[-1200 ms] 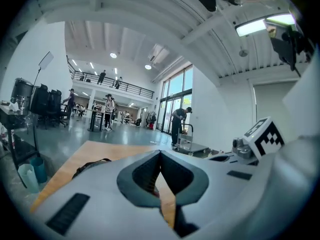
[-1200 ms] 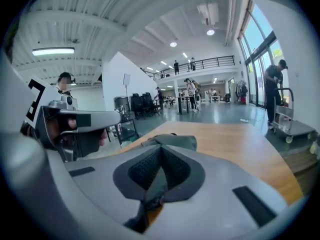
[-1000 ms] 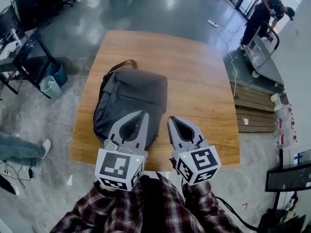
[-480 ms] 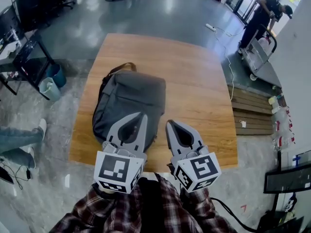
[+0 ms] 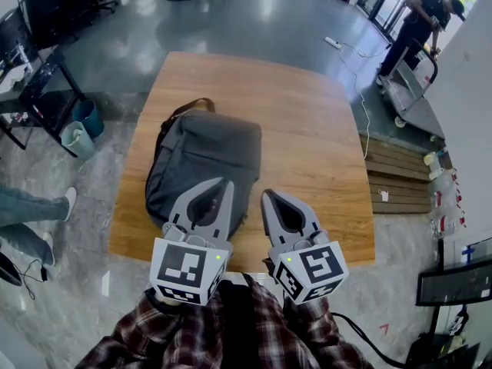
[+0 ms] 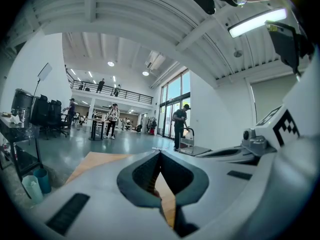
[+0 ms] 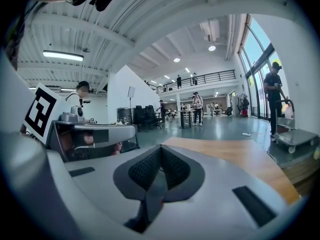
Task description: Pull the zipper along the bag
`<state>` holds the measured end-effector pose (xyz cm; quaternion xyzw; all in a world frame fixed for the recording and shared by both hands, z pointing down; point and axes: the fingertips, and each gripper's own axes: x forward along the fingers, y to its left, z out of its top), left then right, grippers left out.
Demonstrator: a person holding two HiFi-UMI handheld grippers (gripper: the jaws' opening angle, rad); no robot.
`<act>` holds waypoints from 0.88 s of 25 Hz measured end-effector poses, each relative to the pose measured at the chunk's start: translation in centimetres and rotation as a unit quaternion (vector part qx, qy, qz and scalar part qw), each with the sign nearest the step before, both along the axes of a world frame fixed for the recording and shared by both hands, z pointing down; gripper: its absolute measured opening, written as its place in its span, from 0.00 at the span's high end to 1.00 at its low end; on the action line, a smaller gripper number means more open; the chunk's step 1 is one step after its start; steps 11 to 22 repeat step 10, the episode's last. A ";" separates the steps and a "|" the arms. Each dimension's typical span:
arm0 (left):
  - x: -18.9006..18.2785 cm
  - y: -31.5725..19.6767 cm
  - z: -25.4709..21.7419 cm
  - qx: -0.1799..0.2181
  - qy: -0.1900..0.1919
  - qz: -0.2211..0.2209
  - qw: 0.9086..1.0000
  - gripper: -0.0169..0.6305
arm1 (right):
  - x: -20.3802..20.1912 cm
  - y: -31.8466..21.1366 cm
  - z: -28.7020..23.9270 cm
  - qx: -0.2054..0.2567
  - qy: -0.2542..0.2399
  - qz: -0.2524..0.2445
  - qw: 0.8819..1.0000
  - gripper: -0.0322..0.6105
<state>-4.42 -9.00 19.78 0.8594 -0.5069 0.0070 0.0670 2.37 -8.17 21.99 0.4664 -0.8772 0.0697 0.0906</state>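
A dark grey backpack [image 5: 206, 160] lies flat on the wooden table [image 5: 307, 121], its brown-edged handle [image 5: 191, 104] at the far end. I cannot make out its zipper pull. My left gripper [image 5: 227, 183] is held near my body above the bag's near end, jaws shut and empty. My right gripper [image 5: 266, 195] hovers beside it over the table's near edge, also shut on nothing. The left gripper [image 6: 160, 152] and the right gripper [image 7: 160, 148] both look level across the hall in their own views, with only the table top showing beyond the jaws.
Two bins [image 5: 83, 127] and office chairs [image 5: 46, 21] stand left of the table. A person's legs [image 5: 31, 214] are at the left edge. A wooden pallet [image 5: 396, 177] lies right of the table, and a person with a trolley [image 5: 411, 44] stands beyond it.
Both grippers stay shut and almost still near my body. The legs of the person at the left edge have shifted.
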 end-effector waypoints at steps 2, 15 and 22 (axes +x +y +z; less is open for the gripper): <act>0.1 -0.2 0.0 -0.001 0.000 0.002 1.000 0.96 | 0.0 -0.1 0.2 -0.003 0.002 -0.001 1.000 0.93; 0.5 -0.4 0.2 -0.001 -0.005 0.008 1.000 0.96 | -0.8 -0.2 0.8 -0.012 0.004 -0.015 1.000 0.93; 0.5 -0.4 0.2 -0.001 -0.005 0.008 1.000 0.96 | -0.8 -0.2 0.8 -0.012 0.004 -0.015 1.000 0.93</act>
